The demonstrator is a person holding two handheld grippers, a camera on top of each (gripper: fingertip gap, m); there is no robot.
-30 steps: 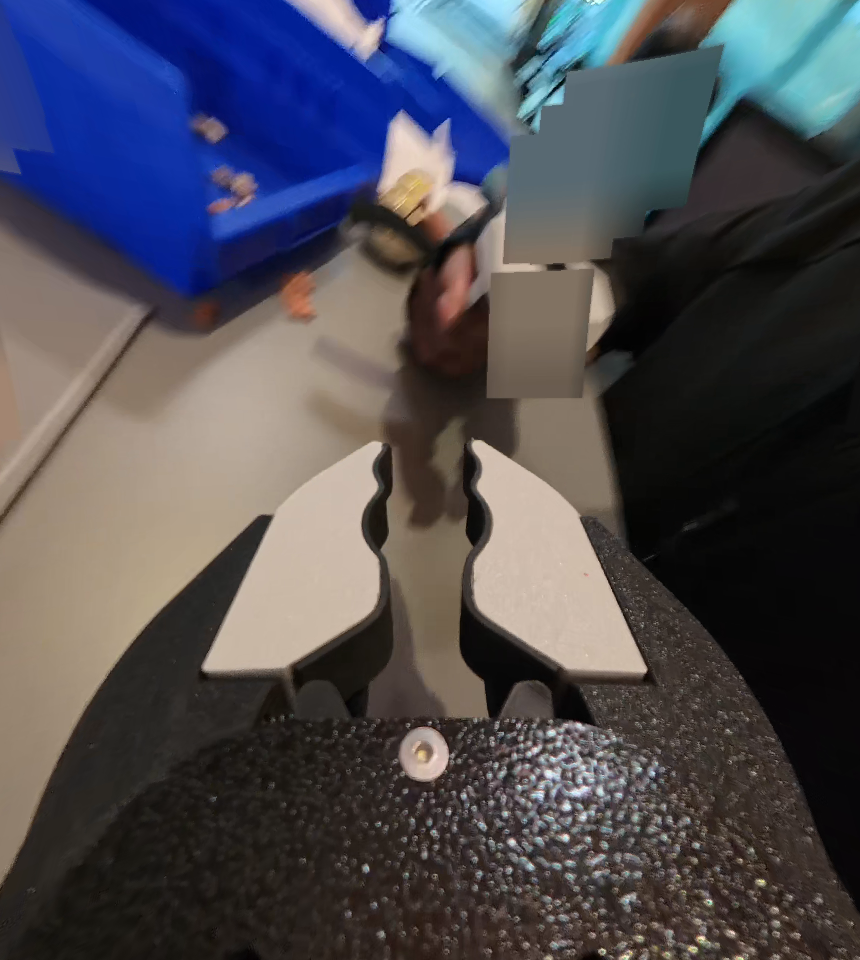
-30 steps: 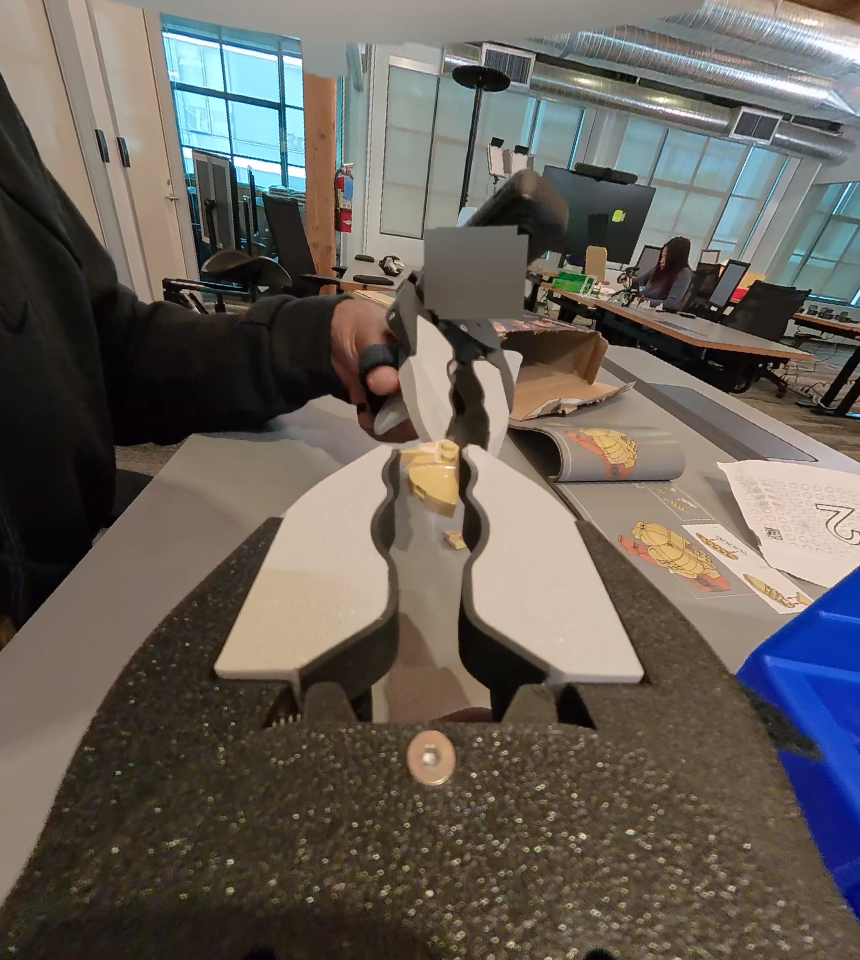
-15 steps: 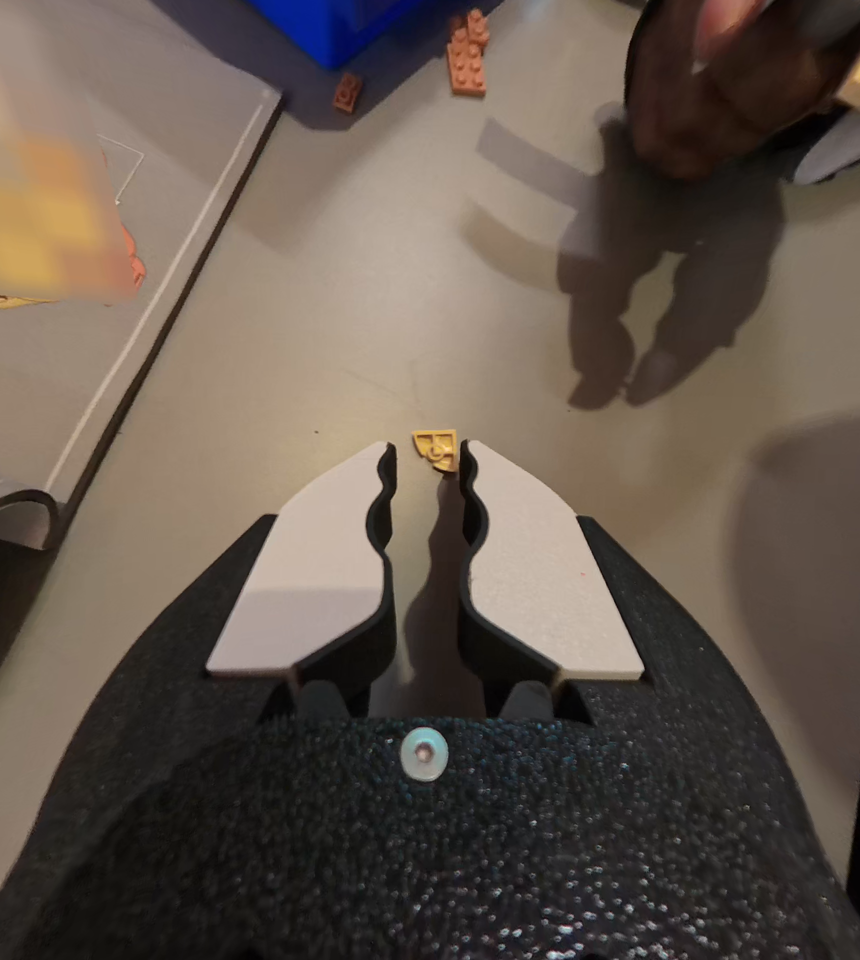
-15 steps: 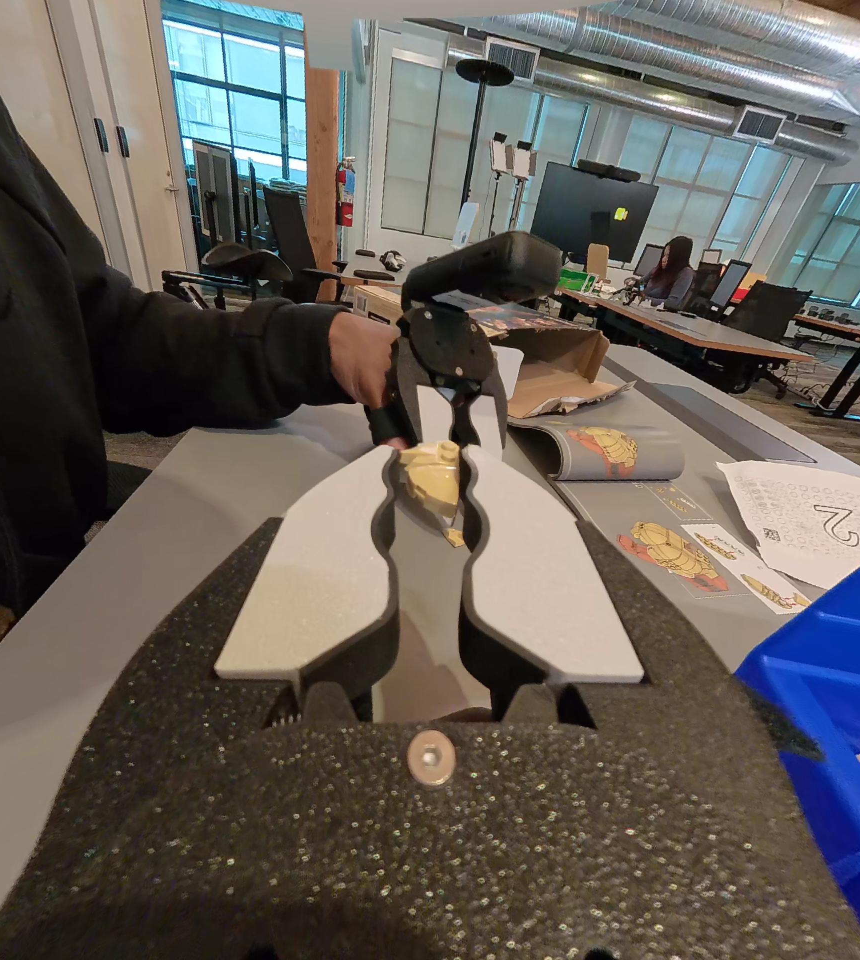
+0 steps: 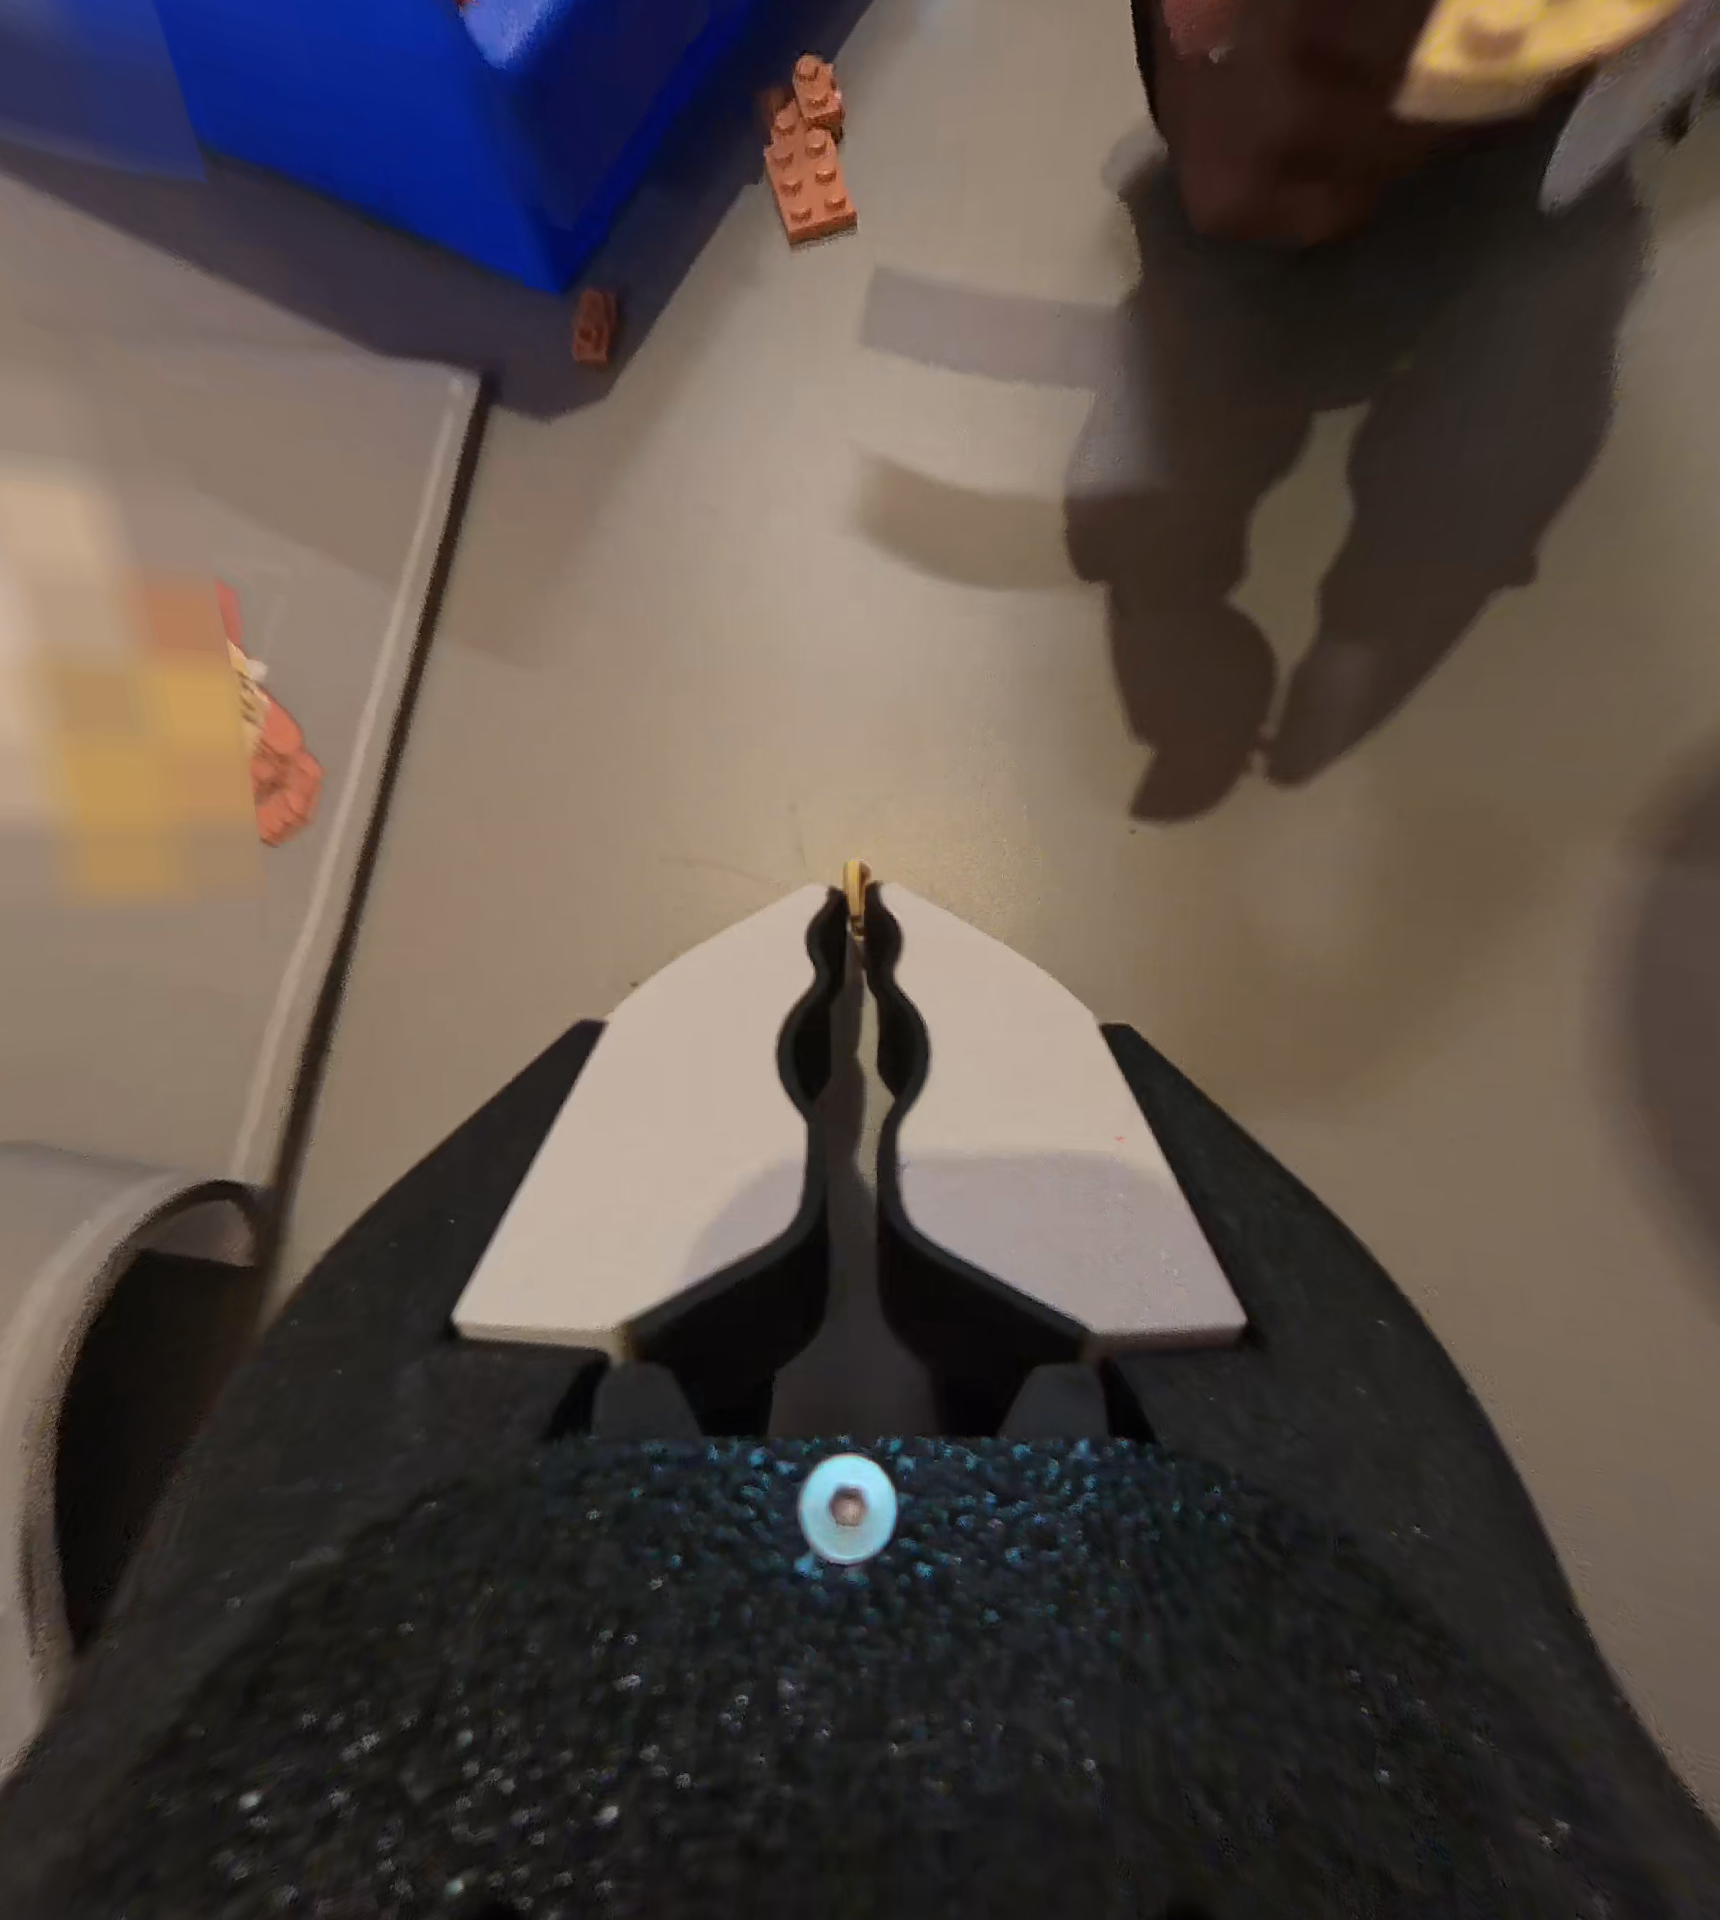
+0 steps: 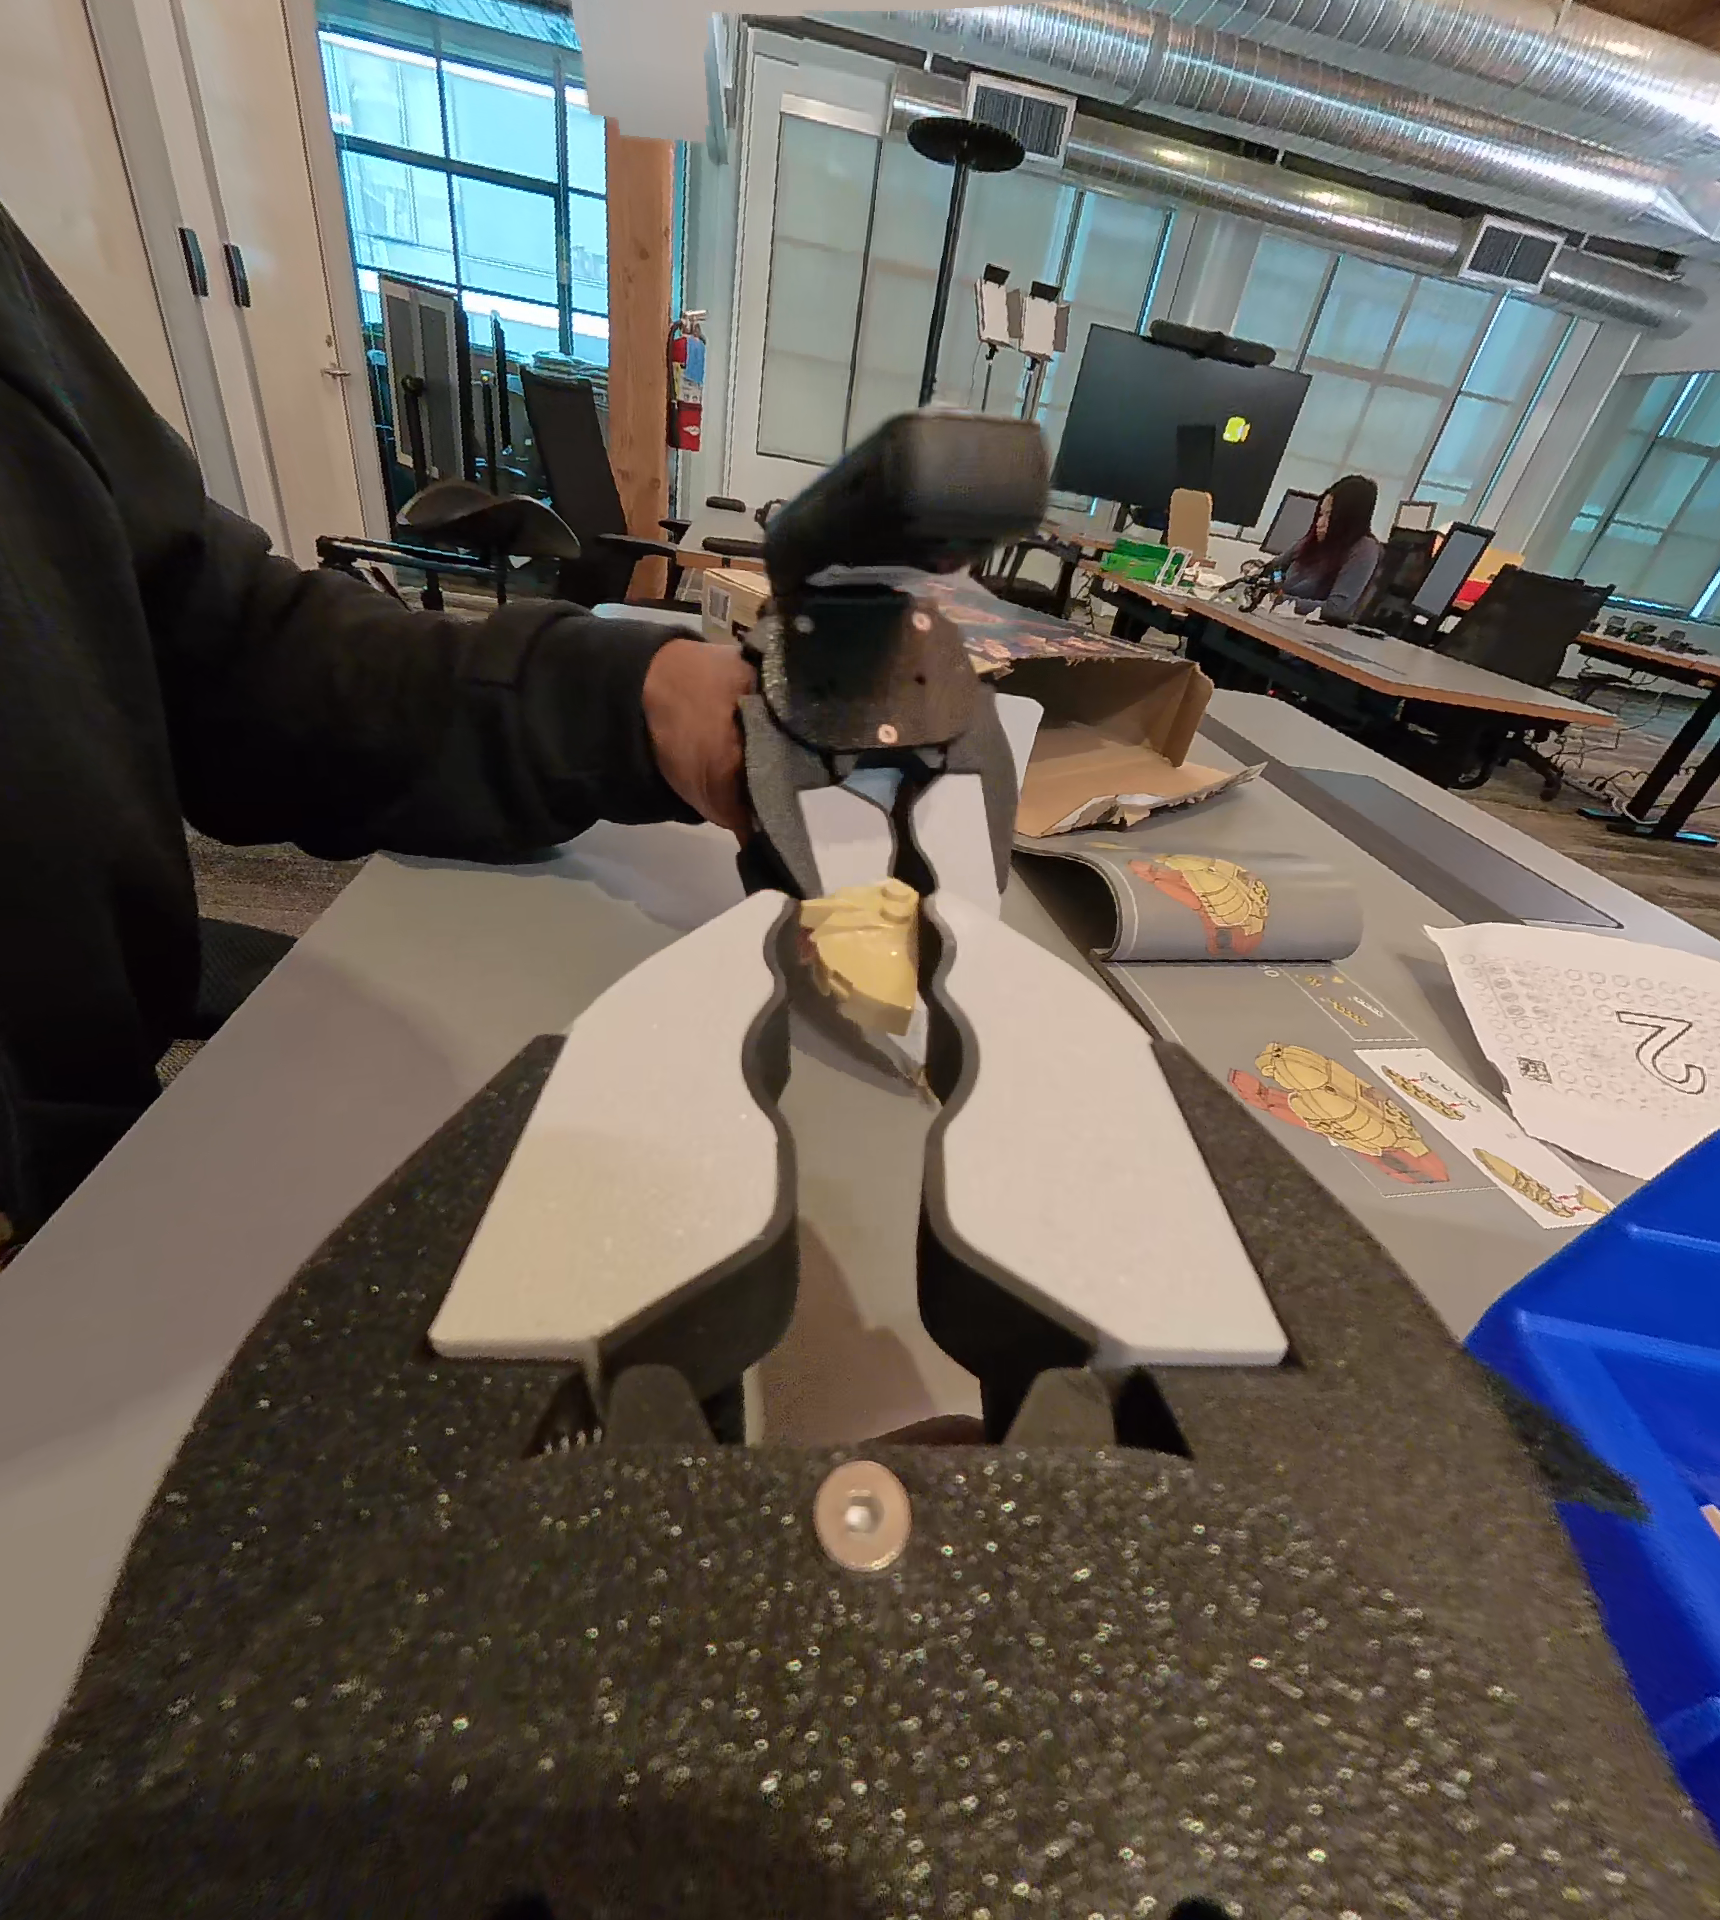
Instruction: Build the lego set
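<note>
- Tan lego assembly (image 6: pixel 861 961): a wedge-shaped clump, studs showing on top, clamped between the fingertips of the right gripper (image 6: pixel 856 935), lifted above the grey table (image 6: pixel 399 966).
- Right gripper: jaws set narrow, closed against both sides of the assembly.
- Small tan piece (image 5: pixel 856 902): thin, seen edge-on, pinched at the very tips of the left gripper (image 5: pixel 857 914); jaws nearly together, only a slit between them. Tips sit low over the table; contact with the surface cannot be told.
- Left gripper also shows in the right wrist view (image 6: pixel 871 831), pointing down just beyond the assembly, gripped by a hand (image 6: pixel 695 717) in a black sleeve.
- Brown bricks (image 5: pixel 809 171): small stack lying on the table far from the left gripper, beside the blue bin (image 5: pixel 399 114); one more small brown brick (image 5: pixel 593 327) at the bin's corner.
- Open instruction booklet (image 6: pixel 1240 914) lies right of the grippers, a torn cardboard box (image 6: pixel 1116 738) beyond it.
- Printed paper sheet (image 6: pixel 1604 1039) farther right; blue bin near right (image 6: pixel 1666 1382).
</note>
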